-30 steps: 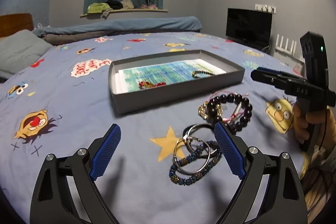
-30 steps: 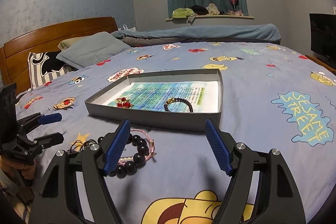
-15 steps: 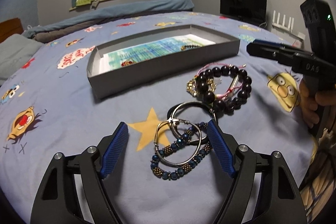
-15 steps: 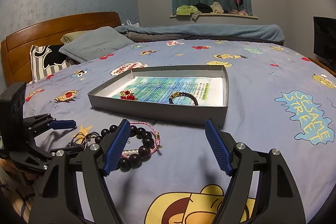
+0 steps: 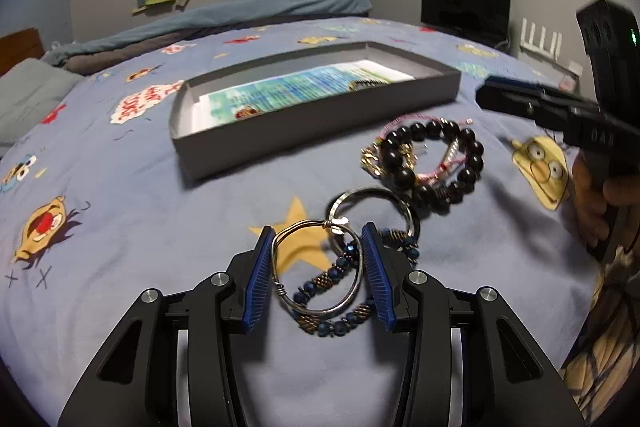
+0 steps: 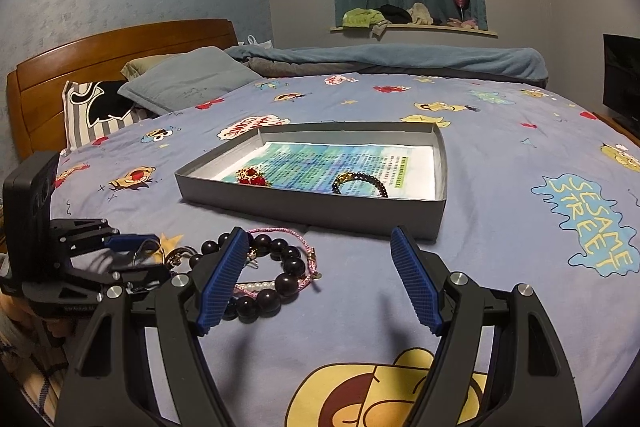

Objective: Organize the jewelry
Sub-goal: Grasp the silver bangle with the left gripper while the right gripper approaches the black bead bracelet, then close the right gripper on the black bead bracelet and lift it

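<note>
My left gripper (image 5: 317,247) has closed on a silver wire bangle (image 5: 280,247) lying on the bedspread, its pads touching both sides. A blue and bronze beaded bracelet (image 5: 338,323) and a second silver ring (image 5: 372,193) lie tangled with the bangle. A black bead bracelet (image 5: 436,163) with pink cord and a gold chain lies beyond. The grey box (image 5: 304,123) holds a red brooch (image 6: 252,177) and a dark bead bracelet (image 6: 360,183). My right gripper (image 6: 318,257) is open and empty above the bedspread, beside the black bead bracelet (image 6: 276,281).
The blue cartoon bedspread (image 6: 520,227) covers the bed. Pillows (image 6: 184,79) and a wooden headboard (image 6: 80,55) are at the far left. A TV (image 5: 466,3) stands by the wall. The right gripper shows in the left wrist view (image 5: 560,115).
My left gripper has moved forward and down to the jewelry pile and has closed from wide open onto the silver bangle. The right gripper has drifted slightly and stays open.
</note>
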`<state>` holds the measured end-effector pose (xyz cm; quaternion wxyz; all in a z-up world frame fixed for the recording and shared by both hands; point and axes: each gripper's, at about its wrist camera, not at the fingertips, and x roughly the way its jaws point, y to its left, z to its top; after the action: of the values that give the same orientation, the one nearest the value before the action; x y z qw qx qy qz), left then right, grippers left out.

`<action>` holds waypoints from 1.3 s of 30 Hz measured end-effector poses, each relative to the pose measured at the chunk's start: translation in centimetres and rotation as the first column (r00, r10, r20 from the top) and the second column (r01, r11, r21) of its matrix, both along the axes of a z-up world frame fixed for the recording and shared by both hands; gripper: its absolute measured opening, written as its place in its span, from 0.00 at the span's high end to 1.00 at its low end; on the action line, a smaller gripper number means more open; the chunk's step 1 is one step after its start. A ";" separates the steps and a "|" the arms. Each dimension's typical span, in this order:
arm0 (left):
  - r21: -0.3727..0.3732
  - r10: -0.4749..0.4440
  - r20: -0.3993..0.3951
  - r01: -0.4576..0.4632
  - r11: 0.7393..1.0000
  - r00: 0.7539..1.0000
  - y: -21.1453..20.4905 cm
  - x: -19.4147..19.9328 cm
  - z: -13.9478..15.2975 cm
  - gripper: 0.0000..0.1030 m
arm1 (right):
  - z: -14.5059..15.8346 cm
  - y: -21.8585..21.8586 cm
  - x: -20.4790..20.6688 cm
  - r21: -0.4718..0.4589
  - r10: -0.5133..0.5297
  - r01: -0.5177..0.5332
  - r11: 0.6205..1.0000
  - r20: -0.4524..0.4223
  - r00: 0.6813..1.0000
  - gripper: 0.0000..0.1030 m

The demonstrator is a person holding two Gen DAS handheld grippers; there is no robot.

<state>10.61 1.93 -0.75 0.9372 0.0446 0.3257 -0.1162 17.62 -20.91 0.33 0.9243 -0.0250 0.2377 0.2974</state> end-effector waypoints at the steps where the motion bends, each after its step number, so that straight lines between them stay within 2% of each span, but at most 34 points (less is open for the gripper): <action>1: -0.011 0.008 0.005 -0.008 1.000 1.000 0.3 -0.1 0.2 0.56 | 0.0 0.1 -0.1 -0.001 0.002 -0.002 1.000 0.000 1.000 0.29; 11: -0.087 0.108 0.027 -0.106 0.991 0.994 3.6 0.0 1.5 0.56 | -0.4 1.2 -1.1 -0.030 0.057 -0.057 0.998 0.000 0.998 0.29; 16: -0.108 0.129 0.022 -0.126 0.986 0.991 4.3 0.0 1.7 0.56 | -1.0 2.2 -1.5 -0.076 0.081 -0.082 0.994 -0.012 0.997 0.49; 21: -0.098 0.118 0.023 -0.116 0.988 0.993 3.9 0.0 1.6 0.56 | -1.2 1.9 -0.9 -0.066 0.060 -0.062 0.996 -0.037 0.998 0.50; 23: -0.098 0.117 0.024 -0.114 0.989 0.993 3.9 0.0 1.6 0.56 | -1.1 1.7 -0.5 -0.056 0.049 -0.052 0.997 -0.051 0.997 0.56; 25: -0.098 0.117 0.024 -0.114 0.989 0.993 3.9 0.0 1.6 0.56 | -1.2 1.8 -0.4 -0.062 0.050 -0.053 0.997 -0.055 0.997 0.66; 28: -0.099 0.117 0.025 -0.114 0.989 0.993 3.9 0.0 1.6 0.56 | -1.3 2.4 -0.8 -0.096 0.064 -0.069 0.993 -0.051 0.997 0.76; 32: -0.099 0.120 0.025 -0.117 0.988 0.993 3.9 0.0 1.7 0.56 | -1.9 2.9 -0.4 -0.127 0.062 -0.074 0.989 -0.091 0.994 0.76; 39: -0.085 0.112 0.026 -0.109 0.990 0.993 3.7 0.0 1.7 0.56 | -2.6 3.0 0.7 -0.121 0.074 -0.094 0.988 -0.163 0.984 0.76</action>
<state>10.60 5.66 0.91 0.9482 -0.0108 0.3080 -0.0770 18.35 -17.95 -2.28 0.8856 -0.0708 0.3278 0.3215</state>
